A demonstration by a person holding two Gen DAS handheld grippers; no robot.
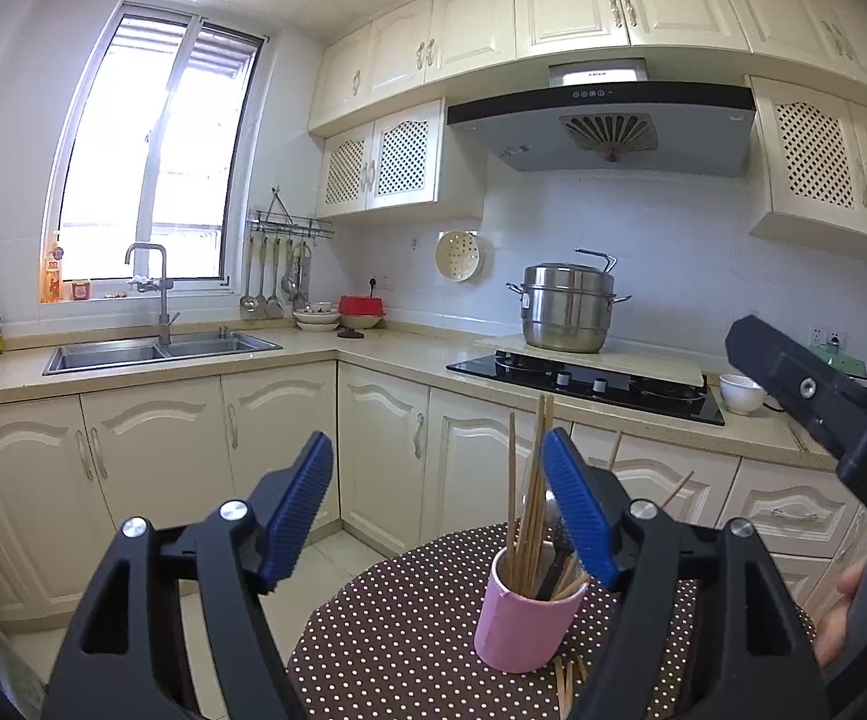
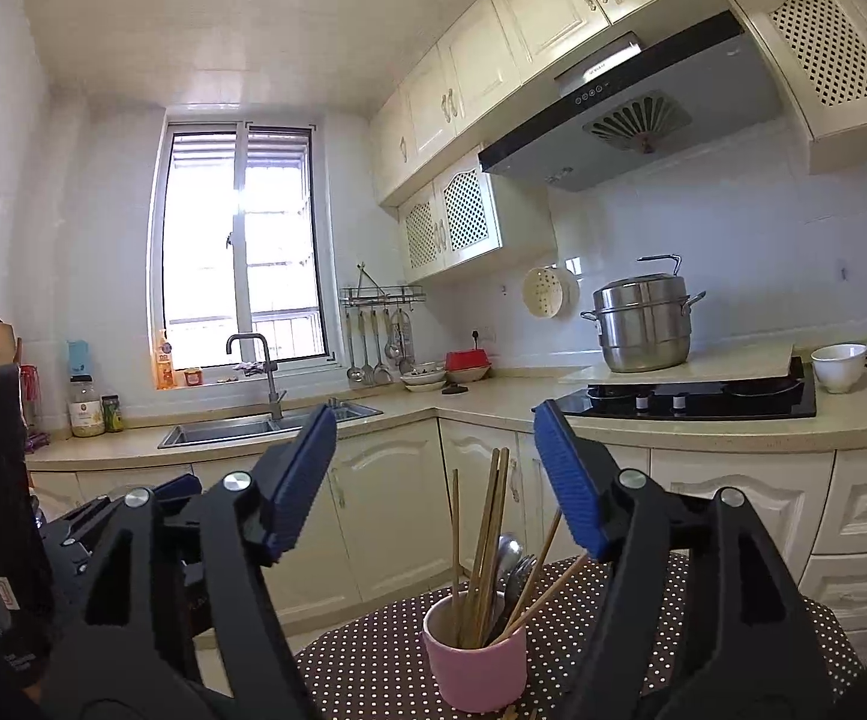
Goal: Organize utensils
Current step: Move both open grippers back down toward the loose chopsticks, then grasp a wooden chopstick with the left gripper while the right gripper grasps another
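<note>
Pink cup (image 2: pixel 474 669) holds 1 spoon (image 2: pixel 508 549), several chopsticks (image 2: pixel 490 540).

Steel steamer pot (image 1: pixel 566 307), sink (image 1: pixel 160 349), white bowl (image 2: pixel 839 366), range hood (image 1: pixel 604 125)

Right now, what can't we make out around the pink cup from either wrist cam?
- Handles and lower ends of the wooden chopsticks and metal spoon: hidden inside the pink cylindrical cup, both views.
- Loose wooden chopsticks on the brown polka-dot tablecloth: cut off by the bottom edge, left wrist view; count unclear.
- Dark utensil in the cup: partly behind the left hand-held gripper finger, left view.
- Right hand-held gripper: open, empty.
</note>
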